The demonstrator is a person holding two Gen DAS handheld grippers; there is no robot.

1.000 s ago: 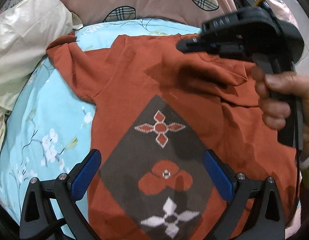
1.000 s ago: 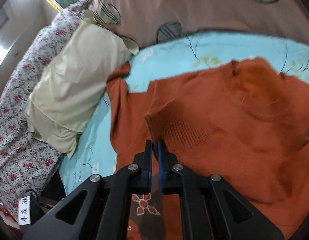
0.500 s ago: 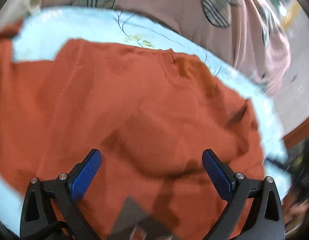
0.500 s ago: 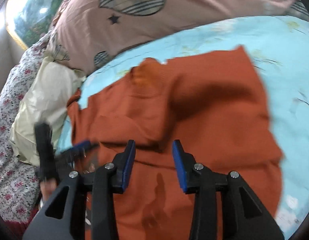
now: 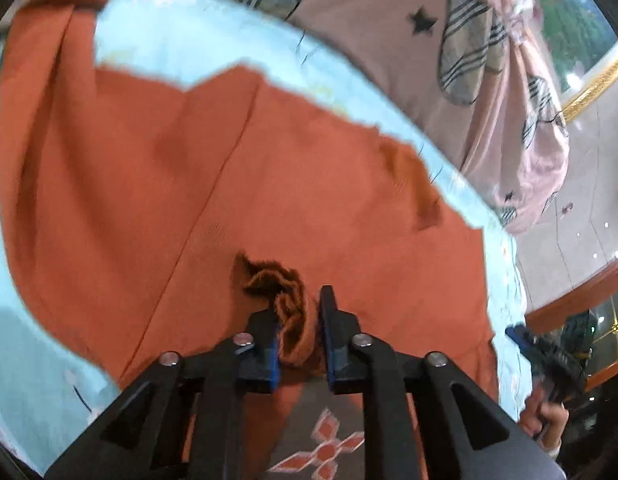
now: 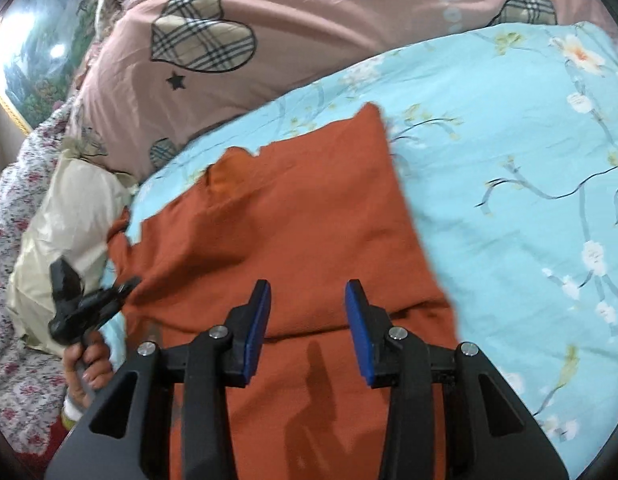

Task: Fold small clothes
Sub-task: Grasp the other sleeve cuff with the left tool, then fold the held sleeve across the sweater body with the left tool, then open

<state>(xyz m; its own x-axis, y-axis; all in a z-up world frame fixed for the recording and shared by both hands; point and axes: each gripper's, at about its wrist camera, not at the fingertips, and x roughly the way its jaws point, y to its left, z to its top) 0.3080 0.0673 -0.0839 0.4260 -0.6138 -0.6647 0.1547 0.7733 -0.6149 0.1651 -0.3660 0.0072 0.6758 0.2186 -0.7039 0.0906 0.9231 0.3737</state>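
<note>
Orange sweater fabric bunches in the just-closed left hand-held gripper; right hand-held gripper spread, empty.

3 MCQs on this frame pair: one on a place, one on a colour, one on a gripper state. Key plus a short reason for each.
1. What does the sweater lie on?
A. a wooden floor
B. a light blue floral sheet
C. a plaid rug

2. What colour is the sweater's main fabric?
A. rust orange
B. navy
C. white

3. What is between the left gripper's fingers?
A. nothing
B. a corner of the cream pillow
C. a bunched fold of the sweater

Key:
1 B: the light blue floral sheet shows beyond the sweater's edges.
2 A: rust orange fills both views.
3 C: the left gripper has just been closing and pinches a wad of knit, while the right gripper stands open above the cloth.
</note>
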